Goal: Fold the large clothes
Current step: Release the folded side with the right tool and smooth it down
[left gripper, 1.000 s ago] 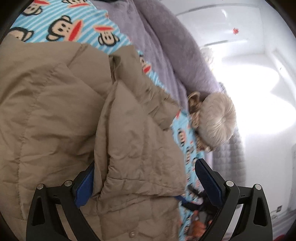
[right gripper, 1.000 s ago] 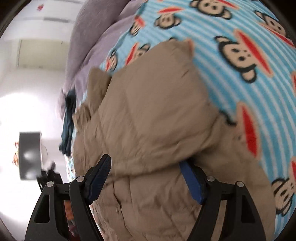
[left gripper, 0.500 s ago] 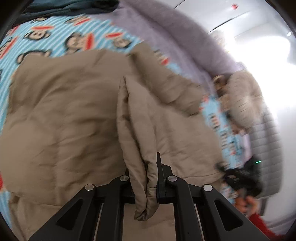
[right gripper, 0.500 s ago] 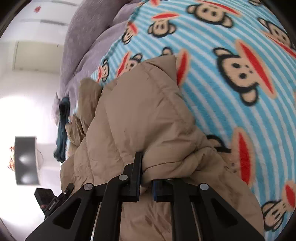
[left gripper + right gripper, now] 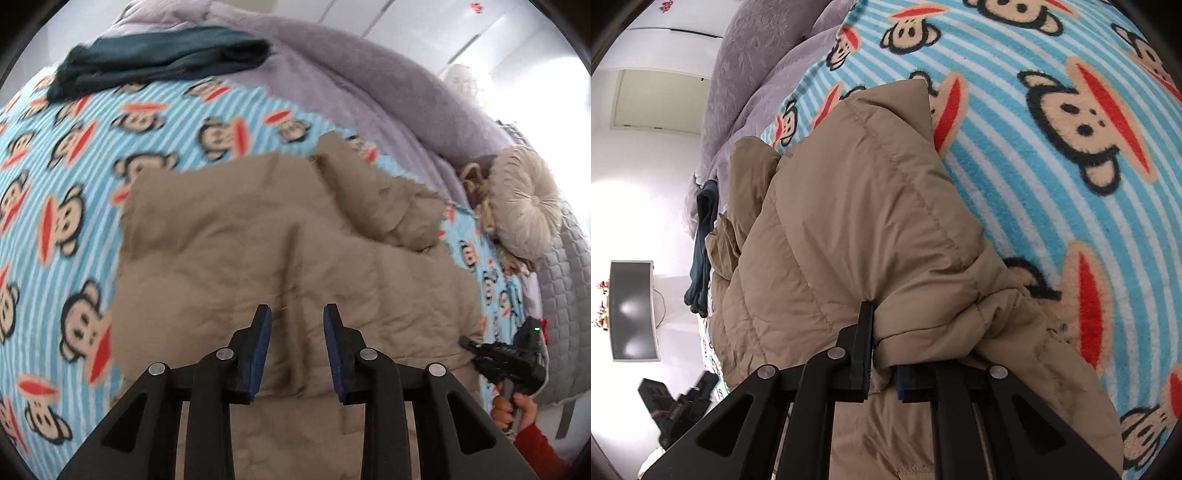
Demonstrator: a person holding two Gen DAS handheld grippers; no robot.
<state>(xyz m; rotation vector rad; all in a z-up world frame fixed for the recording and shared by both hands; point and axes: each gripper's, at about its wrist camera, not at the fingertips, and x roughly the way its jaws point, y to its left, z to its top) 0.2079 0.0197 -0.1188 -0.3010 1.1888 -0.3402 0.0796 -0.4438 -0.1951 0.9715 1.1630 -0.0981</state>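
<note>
My left fingers (image 5: 297,347) have just been parting and now stand slightly spread above the tan quilted puffer jacket (image 5: 295,258), nothing between them. My right fingers (image 5: 881,354) are pinching a rolled edge of that jacket (image 5: 849,229). The jacket lies on the bed's blue striped monkey-print blanket (image 5: 74,177). A dark teal folded garment (image 5: 159,62) sits at eleven o'clock from the jacket in the left wrist view, a beige round tufted cushion (image 5: 524,203) at two o'clock, and a lavender fleece blanket (image 5: 351,66) beyond.
</note>
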